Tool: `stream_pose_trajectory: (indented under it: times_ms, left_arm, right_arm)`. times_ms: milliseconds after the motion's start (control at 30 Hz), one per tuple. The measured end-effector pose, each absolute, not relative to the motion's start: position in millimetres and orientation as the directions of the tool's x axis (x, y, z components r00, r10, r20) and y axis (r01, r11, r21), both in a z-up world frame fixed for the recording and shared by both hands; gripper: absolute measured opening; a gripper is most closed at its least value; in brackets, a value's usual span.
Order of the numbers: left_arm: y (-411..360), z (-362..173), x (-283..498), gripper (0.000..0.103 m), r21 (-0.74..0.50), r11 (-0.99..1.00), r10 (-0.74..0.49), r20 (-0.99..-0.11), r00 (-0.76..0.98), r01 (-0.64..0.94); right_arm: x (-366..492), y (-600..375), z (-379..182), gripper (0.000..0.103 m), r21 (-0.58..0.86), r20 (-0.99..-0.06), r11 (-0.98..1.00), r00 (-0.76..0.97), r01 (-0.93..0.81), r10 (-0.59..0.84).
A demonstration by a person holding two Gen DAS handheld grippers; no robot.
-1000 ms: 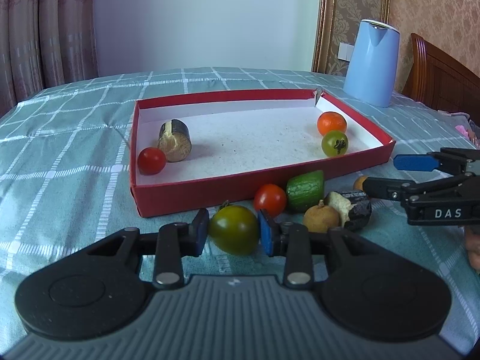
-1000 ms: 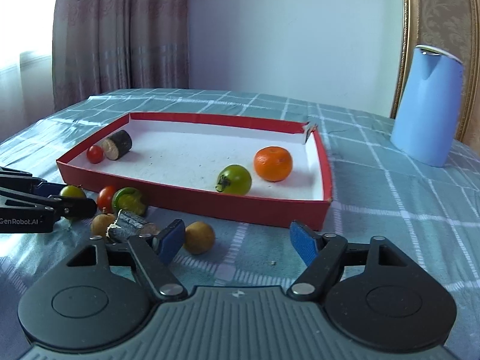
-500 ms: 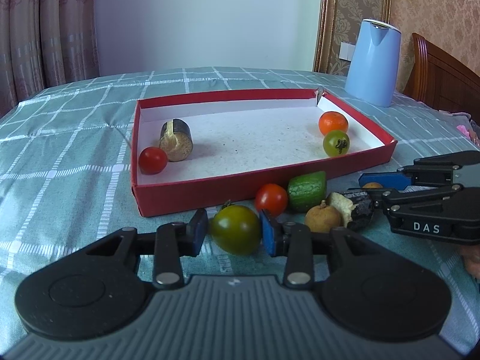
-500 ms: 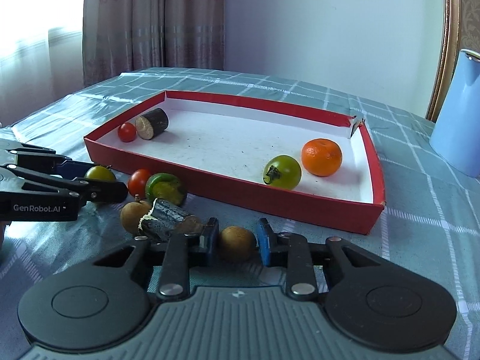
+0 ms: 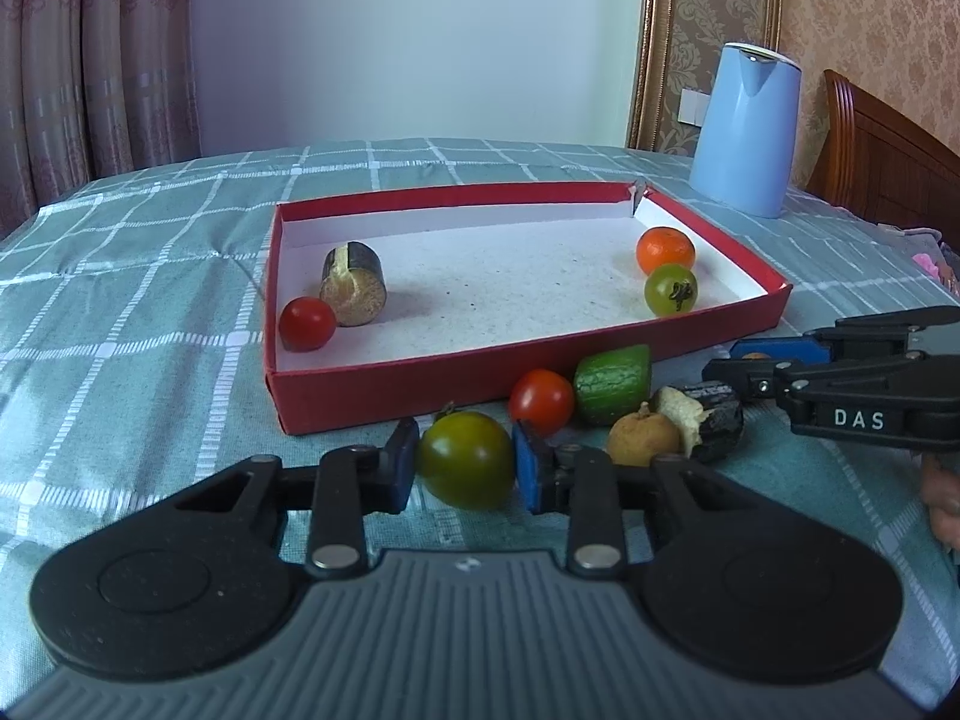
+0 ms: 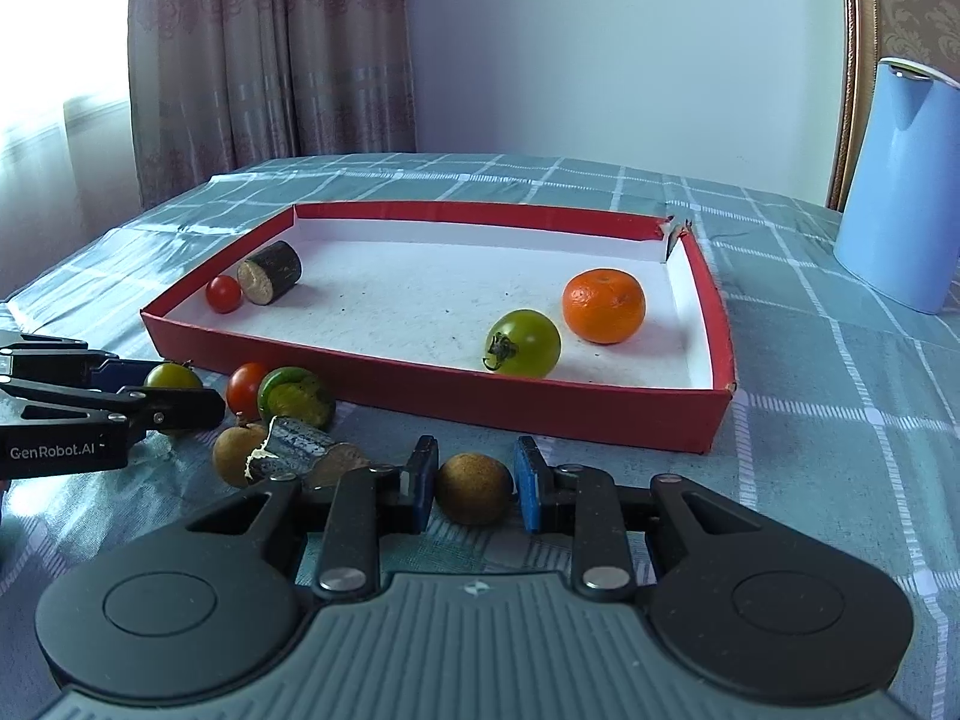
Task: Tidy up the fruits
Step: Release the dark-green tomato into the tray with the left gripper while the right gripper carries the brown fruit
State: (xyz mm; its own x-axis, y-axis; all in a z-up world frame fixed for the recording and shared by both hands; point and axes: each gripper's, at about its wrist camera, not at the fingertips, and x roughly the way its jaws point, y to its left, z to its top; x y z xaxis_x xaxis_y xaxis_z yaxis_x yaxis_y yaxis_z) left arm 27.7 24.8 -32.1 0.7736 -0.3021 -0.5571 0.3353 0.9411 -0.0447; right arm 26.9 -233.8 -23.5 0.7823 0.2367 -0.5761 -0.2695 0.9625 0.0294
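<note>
Left claw [image 5: 465, 461]: blue pads pinching a smooth round green tomato [image 5: 467, 459]. Right claw [image 6: 473, 485]: pads clamping a rough brown longan [image 6: 474, 487]. Red cardboard tray [image 6: 540, 405], white-lined, rectangular.

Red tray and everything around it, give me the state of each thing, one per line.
Red tray: open, partly filled.
Orange: in the tray.
Left tool: shut on green tomato, at the cloth.
Right tool: shut on brown longan, at the cloth.
Cucumber piece: outside the tray.
Blue kettle: upright, lid shut.
</note>
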Motion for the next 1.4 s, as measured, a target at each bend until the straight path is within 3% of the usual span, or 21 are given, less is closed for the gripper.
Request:
stream_pose_trajectory:
  times_ms: [800,1400]
  left_arm:
    - [35,-22,21,0.03,-0.1,0.951,-0.302,-0.492,0.816,0.292]
    - [16,-1,52,0.03,-0.102,0.948,-0.311,-0.481,0.82,0.3]
  right_arm:
    - [19,-237,-21,0.027,0.015,-0.54,0.968,0.813,-0.25,0.218]
    - [15,-240,-2,0.027,0.006,-0.433,0.98,0.883,-0.197,0.18]
